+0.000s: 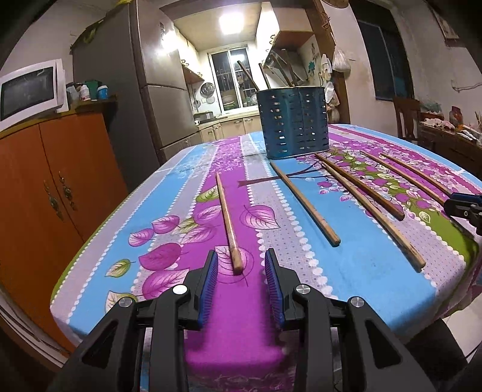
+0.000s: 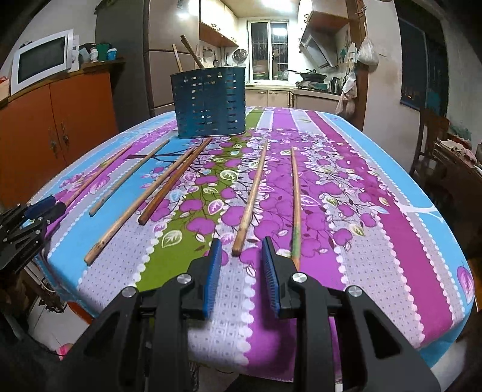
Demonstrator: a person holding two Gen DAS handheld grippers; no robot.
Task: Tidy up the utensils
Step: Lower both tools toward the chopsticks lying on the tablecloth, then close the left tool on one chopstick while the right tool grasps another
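6 chopsticks (image 2: 250, 196) lie side by side on the desk (image 2: 391, 211), before the utensil holder (image 2: 209, 102), which stands behind them holding more chopsticks.

Both cameras look forward and slightly down, low and close over the worktop (image 1: 376, 265), from its near edge. Both views share the blue holder (image 1: 293, 122) and the chopsticks.

Orange cabinet (image 1: 57, 181) bears a microwave (image 1: 27, 90); bright ceiling light (image 1: 230, 19), barred window (image 2: 269, 48).
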